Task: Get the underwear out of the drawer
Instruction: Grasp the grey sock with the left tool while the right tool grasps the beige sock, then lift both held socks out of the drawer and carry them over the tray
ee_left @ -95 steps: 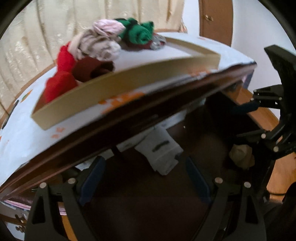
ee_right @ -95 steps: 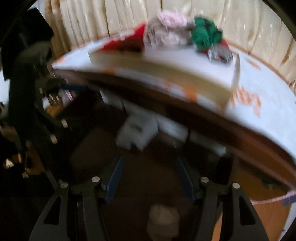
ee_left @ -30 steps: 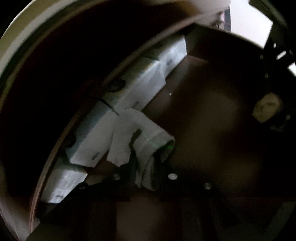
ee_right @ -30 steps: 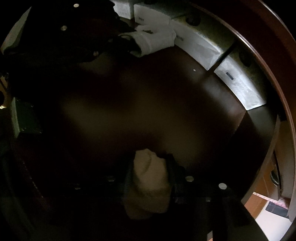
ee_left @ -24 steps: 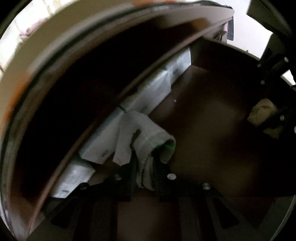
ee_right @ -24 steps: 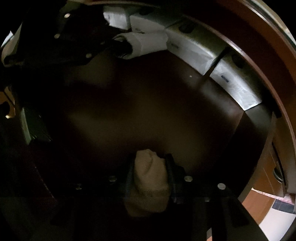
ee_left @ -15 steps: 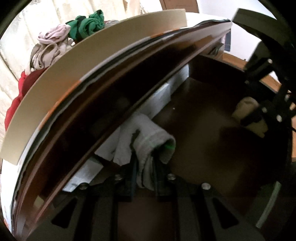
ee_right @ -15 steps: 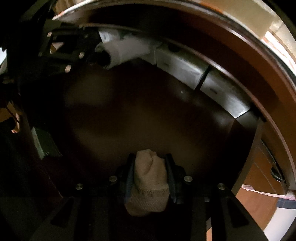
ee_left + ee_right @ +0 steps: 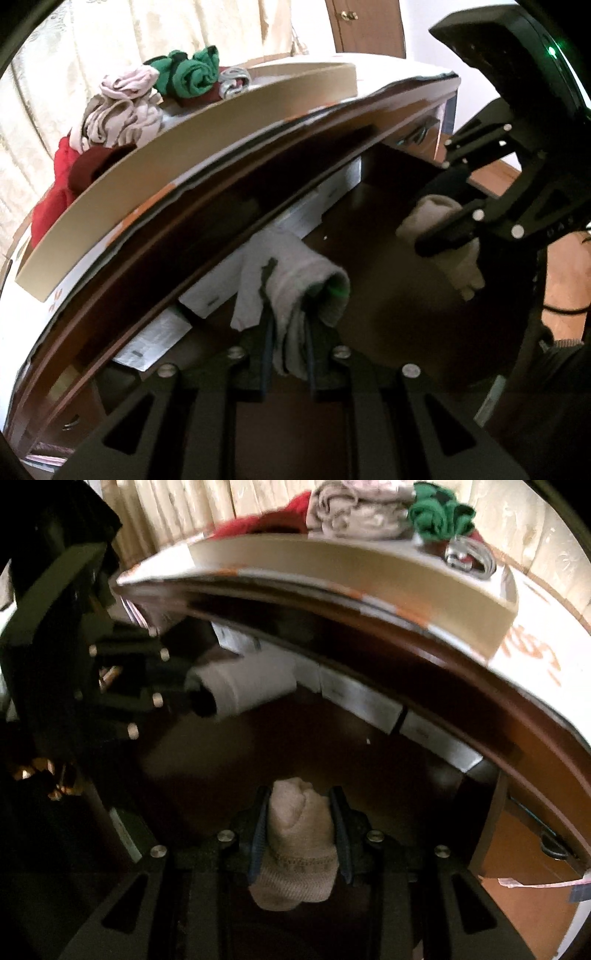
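My left gripper [image 9: 288, 325] is clamping a grey rolled underwear [image 9: 295, 280]. My right gripper [image 9: 299, 827] is squeezing a beige roll [image 9: 299, 849] above the drawer [image 9: 332, 760].

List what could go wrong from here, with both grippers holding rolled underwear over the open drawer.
1. The left gripper pinches only a fold of the white roll; its loose end hangs and could snag or unroll.
2. The tabletop edge overhangs the drawer; a lifted gripper or roll might catch it.
3. The right gripper holds the beige roll close beside the left; they might collide.
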`<action>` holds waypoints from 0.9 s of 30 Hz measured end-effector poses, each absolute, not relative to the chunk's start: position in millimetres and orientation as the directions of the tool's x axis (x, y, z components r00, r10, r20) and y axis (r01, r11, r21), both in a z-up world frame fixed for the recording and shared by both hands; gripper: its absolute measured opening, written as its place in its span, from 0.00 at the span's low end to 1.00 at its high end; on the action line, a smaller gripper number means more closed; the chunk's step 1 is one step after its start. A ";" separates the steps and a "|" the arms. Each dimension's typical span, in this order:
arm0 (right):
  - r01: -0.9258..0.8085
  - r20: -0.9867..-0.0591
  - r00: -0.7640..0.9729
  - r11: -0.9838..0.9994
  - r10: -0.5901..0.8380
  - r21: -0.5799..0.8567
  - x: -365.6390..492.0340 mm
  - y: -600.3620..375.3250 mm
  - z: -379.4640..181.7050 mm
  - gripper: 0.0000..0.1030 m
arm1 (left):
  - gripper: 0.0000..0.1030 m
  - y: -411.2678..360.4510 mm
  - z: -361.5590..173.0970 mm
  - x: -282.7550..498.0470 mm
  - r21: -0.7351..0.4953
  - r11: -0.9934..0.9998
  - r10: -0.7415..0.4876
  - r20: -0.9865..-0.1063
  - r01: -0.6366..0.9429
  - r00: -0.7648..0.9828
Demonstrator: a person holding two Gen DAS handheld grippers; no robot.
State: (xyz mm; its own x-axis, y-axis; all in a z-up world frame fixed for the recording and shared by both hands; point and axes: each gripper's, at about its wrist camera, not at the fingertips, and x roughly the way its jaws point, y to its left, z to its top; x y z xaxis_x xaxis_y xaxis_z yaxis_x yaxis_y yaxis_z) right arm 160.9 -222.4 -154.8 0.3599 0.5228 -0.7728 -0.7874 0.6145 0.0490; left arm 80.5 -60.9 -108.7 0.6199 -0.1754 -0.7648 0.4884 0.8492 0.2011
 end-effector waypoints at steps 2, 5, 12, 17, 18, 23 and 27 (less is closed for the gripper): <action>-0.787 -0.756 0.369 0.615 0.541 0.056 155.6 -223.6 -144.9 0.33 | 0.12 -61.8 -104.5 76.2 0.192 0.857 -0.184 -0.754 0.479 0.631; -0.781 -0.729 0.387 0.621 0.565 0.067 157.6 -220.9 -145.2 0.33 | 0.12 -62.8 -102.7 72.9 0.182 0.867 -0.188 -0.741 0.463 0.644; -0.768 -0.690 0.412 0.634 0.596 0.089 155.4 -221.6 -143.4 0.33 | 0.12 -59.4 -101.9 67.1 0.147 0.895 -0.195 -0.719 0.421 0.667; -0.759 -0.653 0.432 0.642 0.622 0.109 150.7 -227.2 -138.4 0.33 | 0.12 -59.0 -99.8 65.9 0.143 0.901 -0.197 -0.707 0.409 0.680; -0.759 -0.647 0.435 0.642 0.626 0.110 149.7 -227.5 -136.9 0.33 | 0.12 -59.3 -97.9 64.6 0.147 0.902 -0.195 -0.702 0.406 0.685; -0.761 -0.618 0.446 0.638 0.647 0.119 142.2 -228.8 -130.3 0.33 | 0.12 -60.7 -89.3 58.2 0.150 0.907 -0.194 -0.681 0.394 0.706; -0.763 -0.593 0.458 0.635 0.662 0.121 136.0 -229.0 -123.7 0.33 | 0.12 -61.4 -80.7 53.7 0.151 0.911 -0.194 -0.663 0.383 0.723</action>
State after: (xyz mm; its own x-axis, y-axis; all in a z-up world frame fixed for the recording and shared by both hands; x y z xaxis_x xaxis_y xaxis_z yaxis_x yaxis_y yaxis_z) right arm 136.0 -229.0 -123.7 0.4576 0.6622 -0.5934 -0.7627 0.6353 0.1208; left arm 53.7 -61.4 -80.7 0.7230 -0.1939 -0.6631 0.3832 0.9112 0.1513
